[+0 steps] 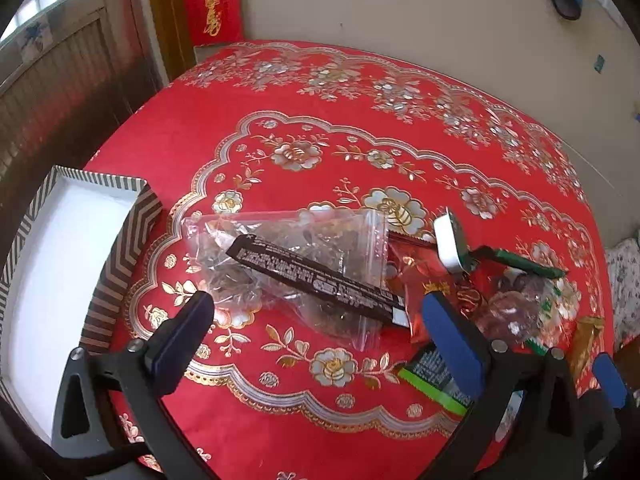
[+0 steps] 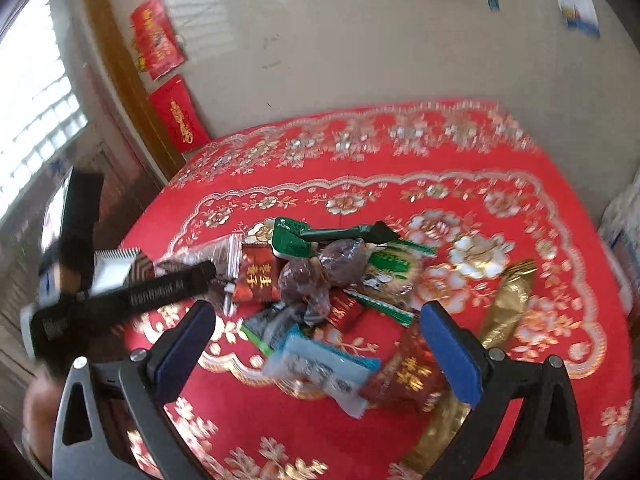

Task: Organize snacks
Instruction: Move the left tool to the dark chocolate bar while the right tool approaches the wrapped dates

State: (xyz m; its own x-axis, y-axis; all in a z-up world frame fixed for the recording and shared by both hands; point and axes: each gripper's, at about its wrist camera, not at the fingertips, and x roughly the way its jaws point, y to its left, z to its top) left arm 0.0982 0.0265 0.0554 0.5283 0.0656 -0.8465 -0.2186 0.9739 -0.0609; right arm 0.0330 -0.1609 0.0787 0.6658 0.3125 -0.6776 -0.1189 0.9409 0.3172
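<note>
The left tongs (image 1: pixel 316 312) stand wide apart and hold nothing, hovering above the red floral cloth that covers the surface (image 1: pixel 320 128). At about nine o'clock in the left wrist view sits an open box (image 1: pixel 120 256) with brown-and-white zigzag walls and a white floor; the part of its inside that shows is bare. Just beside the box, toward three o'clock, a clear zip bag (image 1: pixel 288 260) lies flat with dark dried pieces inside, and a long black snack bar (image 1: pixel 320 276) lies slantwise on top of it. Past the bar's lower end, at four o'clock, is a red foil packet (image 1: pixel 420 276), with a small white-and-green tub (image 1: pixel 450 244) tilted on it and a dark green stick packet (image 1: pixel 520 262) reaching out toward three o'clock.

The right tongs (image 2: pixel 318 334) are also spread wide and grip nothing. Between and beyond them, in the right wrist view, the snack heap lies near the middle of the surface: a blue-and-white packet (image 2: pixel 320 368) closest, a red packet with gold characters (image 2: pixel 404 376) at its four o'clock side, two clear-wrapped dark sweets (image 2: pixel 320 272) above, a green wrapper (image 2: pixel 388 268) at their right and a gold foil packet (image 2: pixel 504 304) at three o'clock. The view is blurred, so the finer print cannot be read.
</note>
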